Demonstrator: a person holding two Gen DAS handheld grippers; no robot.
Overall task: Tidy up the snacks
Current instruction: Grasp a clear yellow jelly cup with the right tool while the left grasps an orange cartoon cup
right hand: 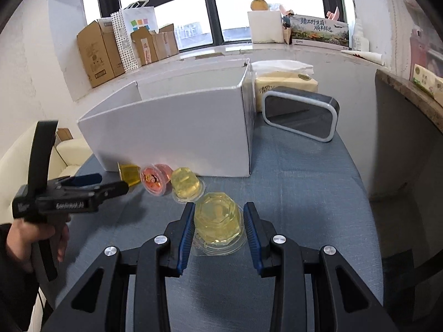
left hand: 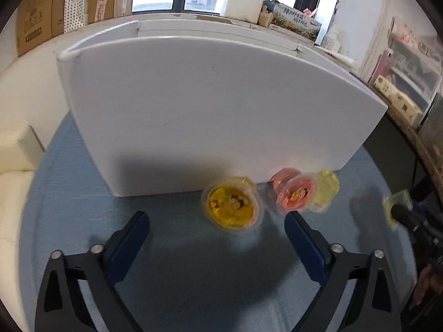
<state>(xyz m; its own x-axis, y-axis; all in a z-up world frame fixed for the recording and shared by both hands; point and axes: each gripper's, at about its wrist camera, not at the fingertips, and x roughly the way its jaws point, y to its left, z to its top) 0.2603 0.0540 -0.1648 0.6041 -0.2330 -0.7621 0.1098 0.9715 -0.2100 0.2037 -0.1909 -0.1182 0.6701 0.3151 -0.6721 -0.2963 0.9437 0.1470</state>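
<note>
The right gripper (right hand: 218, 232) clamps a pale yellow jelly cup (right hand: 218, 221) near the white box (right hand: 171, 135), the left gripper (left hand: 218, 227) gapes empty, and three cups await boxing.

Window daylight, fisheye warp, motion blur
</note>
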